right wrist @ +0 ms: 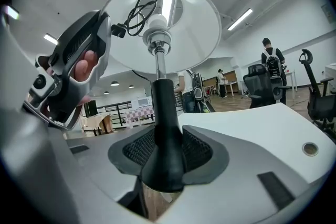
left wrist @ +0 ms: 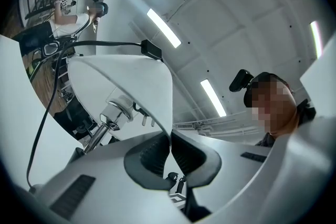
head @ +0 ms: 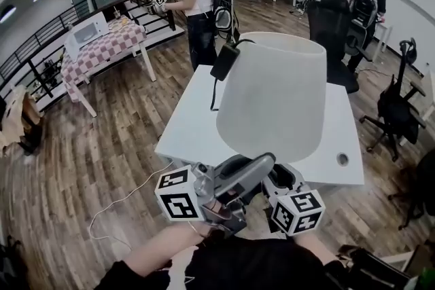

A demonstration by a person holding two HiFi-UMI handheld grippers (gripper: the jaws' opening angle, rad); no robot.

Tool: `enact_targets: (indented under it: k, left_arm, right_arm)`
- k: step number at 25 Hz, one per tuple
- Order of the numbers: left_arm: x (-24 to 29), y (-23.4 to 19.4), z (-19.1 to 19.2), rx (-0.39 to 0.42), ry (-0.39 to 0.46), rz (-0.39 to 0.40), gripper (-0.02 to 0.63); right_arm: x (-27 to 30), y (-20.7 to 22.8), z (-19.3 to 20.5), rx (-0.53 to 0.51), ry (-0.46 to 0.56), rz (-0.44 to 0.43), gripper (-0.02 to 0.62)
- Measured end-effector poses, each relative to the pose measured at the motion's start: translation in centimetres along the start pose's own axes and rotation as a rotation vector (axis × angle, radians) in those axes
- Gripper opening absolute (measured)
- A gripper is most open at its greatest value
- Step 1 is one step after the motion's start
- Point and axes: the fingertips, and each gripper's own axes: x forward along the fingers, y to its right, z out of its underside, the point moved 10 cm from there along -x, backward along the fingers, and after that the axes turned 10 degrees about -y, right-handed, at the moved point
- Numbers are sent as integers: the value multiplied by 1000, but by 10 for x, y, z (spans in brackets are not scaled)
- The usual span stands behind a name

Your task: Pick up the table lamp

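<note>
We hold the table lamp (head: 272,98) beside the worktop (head: 187,125): left gripper (left wrist: 171,140) fingers (left wrist: 152,155) closed on the rim of the shade (left wrist: 131,76), which contains the bulb (right wrist: 157,22), and right gripper (right wrist: 168,152) fingers (right wrist: 139,149) clamping the black stem (right wrist: 164,107).

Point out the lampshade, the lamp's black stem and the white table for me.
lampshade (head: 275,95): head view, middle of its outer wall.
black stem (right wrist: 164,107): right gripper view, shaft above the flare.
white table (head: 187,132): head view, bare left part.
</note>
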Motion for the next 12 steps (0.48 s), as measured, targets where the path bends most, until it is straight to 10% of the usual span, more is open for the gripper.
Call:
enact_targets:
  k: [12]
  left_arm:
    - [34, 13, 15, 27, 16, -22, 20]
  right_arm:
    - [-31, 24, 1, -12, 24, -31, 172]
